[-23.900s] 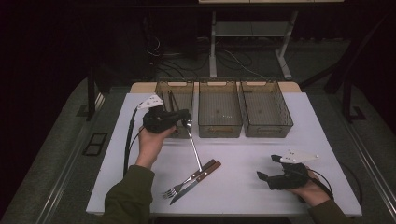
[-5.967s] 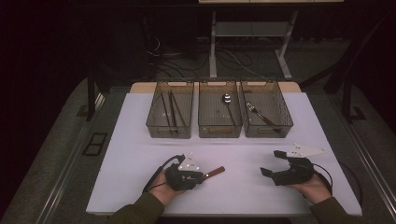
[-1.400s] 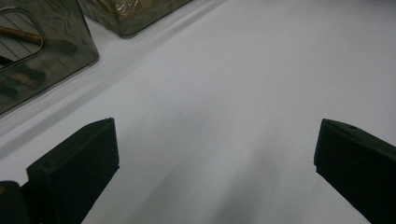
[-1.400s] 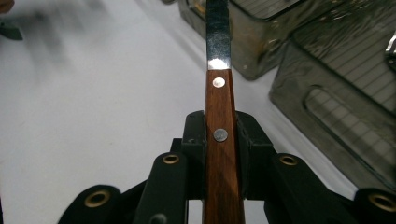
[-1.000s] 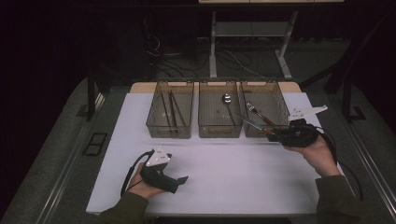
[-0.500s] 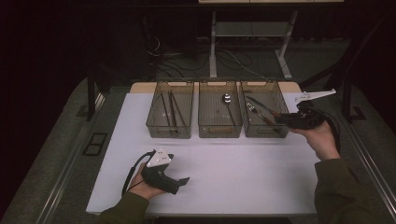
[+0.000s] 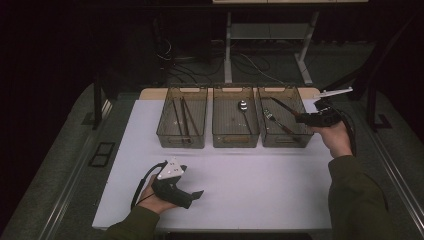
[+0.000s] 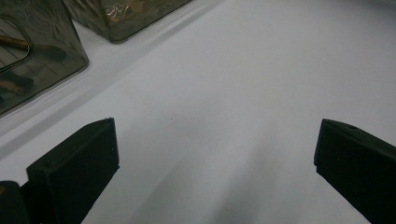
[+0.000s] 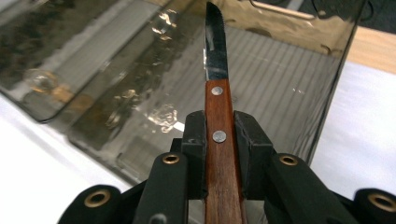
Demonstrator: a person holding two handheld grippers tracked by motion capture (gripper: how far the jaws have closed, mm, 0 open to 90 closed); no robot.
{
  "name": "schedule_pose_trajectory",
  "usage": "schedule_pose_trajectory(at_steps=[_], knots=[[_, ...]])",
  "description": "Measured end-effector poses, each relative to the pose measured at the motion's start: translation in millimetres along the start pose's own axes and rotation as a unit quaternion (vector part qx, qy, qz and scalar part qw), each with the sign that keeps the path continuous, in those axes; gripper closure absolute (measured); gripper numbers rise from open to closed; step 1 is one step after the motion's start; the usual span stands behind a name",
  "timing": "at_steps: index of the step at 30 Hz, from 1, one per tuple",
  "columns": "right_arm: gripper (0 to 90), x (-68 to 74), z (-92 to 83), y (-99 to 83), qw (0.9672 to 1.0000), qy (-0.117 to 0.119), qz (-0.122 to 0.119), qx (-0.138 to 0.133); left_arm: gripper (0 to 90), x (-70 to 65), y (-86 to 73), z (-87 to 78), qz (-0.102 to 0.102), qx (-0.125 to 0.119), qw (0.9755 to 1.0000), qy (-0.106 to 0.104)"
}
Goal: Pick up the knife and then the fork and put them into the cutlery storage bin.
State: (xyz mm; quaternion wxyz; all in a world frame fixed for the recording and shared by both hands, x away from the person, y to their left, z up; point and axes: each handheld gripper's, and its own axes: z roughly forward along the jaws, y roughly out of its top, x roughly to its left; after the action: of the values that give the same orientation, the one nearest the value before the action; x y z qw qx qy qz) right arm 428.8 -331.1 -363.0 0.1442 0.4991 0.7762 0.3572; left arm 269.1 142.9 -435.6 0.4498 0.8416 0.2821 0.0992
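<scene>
One knife [image 9: 218, 116] clamped in right gripper [image 7: 311, 119] jaws, now shifted rightward beside right bin [image 7: 285, 141]; left gripper [image 7: 196, 194] jaws open, resting on table [image 7: 260, 185].

White table [image 7: 250, 195] with three clear bins [image 7: 235, 124] in a row along its far edge

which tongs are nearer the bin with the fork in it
Right. The right tongs hold a knife at the right-hand bin's far right edge, blade over it. The left tongs rest low on the table, well short of the bins.
</scene>
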Motion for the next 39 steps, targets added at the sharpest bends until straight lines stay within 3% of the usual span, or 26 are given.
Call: schedule_pose_trajectory(at_steps=[6,25,28,33,39], knots=[[75.6,-6.3,13.8,-2.1,0.9997,-0.013,0.012,0.018,0.0,-0.1,0.3,-0.1,0.002,-0.001,1.0,-0.002],[74.6,0.9,49.7,-1.2,0.9984,-0.024,-0.004,0.051,0.0,-1.1,0.5,1.2,0.002,0.0,1.0,-0.006],[67.1,2.2,50.2,0.3,0.9987,-0.028,-0.004,0.043,0.0,-1.0,0.5,1.2,0.003,0.0,1.0,-0.006],[63.3,2.2,47.9,0.8,0.999,-0.024,0.0,0.038,0.0,-1.2,0.6,1.2,0.003,0.0,1.0,-0.006],[52.2,1.1,41.1,0.6,0.9997,-0.004,0.008,0.024,0.0,-1.1,0.5,1.2,0.004,0.0,1.0,-0.007]])
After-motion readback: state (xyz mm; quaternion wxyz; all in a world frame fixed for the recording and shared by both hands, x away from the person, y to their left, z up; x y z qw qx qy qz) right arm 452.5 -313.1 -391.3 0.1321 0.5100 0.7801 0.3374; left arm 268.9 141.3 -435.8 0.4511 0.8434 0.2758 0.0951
